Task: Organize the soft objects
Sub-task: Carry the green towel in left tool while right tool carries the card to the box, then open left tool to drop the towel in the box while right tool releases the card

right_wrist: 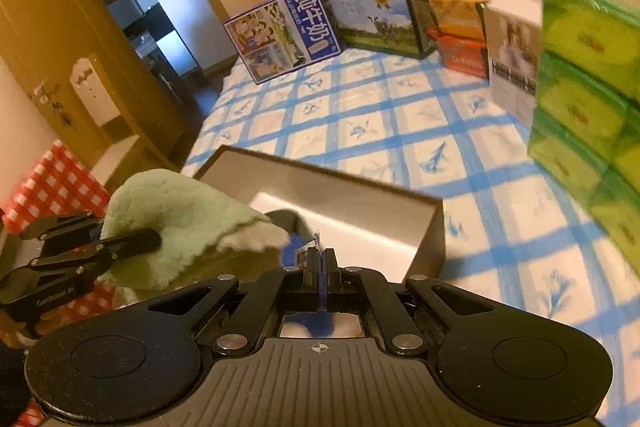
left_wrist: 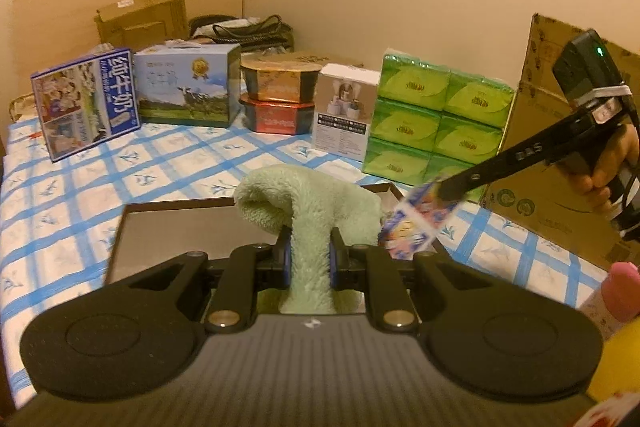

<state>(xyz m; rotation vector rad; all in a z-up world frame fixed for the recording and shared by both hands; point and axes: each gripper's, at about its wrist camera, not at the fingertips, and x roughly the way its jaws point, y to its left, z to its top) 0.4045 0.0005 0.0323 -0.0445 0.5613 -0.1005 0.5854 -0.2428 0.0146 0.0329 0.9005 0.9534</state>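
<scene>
My left gripper [left_wrist: 309,245] is shut on a fluffy pale green towel [left_wrist: 316,203] and holds it over the near edge of an open brown box [left_wrist: 168,239] with a pale inside, which stands on the bed. The towel [right_wrist: 180,219] and left gripper [right_wrist: 132,241] also show at the left of the right wrist view. My right gripper [right_wrist: 320,259] is shut on a thin blue patterned packet [right_wrist: 308,251], seen edge-on above the box [right_wrist: 340,195]. In the left wrist view the right gripper [left_wrist: 444,189] holds that colourful packet [left_wrist: 416,227] at the box's right edge.
The bed has a blue-and-white checked sheet [left_wrist: 80,195]. Along its far side stand milk cartons [left_wrist: 86,103], stacked tins [left_wrist: 278,95], a white box [left_wrist: 344,111] and green tissue packs [left_wrist: 436,119]. A large cardboard box [left_wrist: 560,163] stands at the right. A pink bottle [left_wrist: 616,295] is near right.
</scene>
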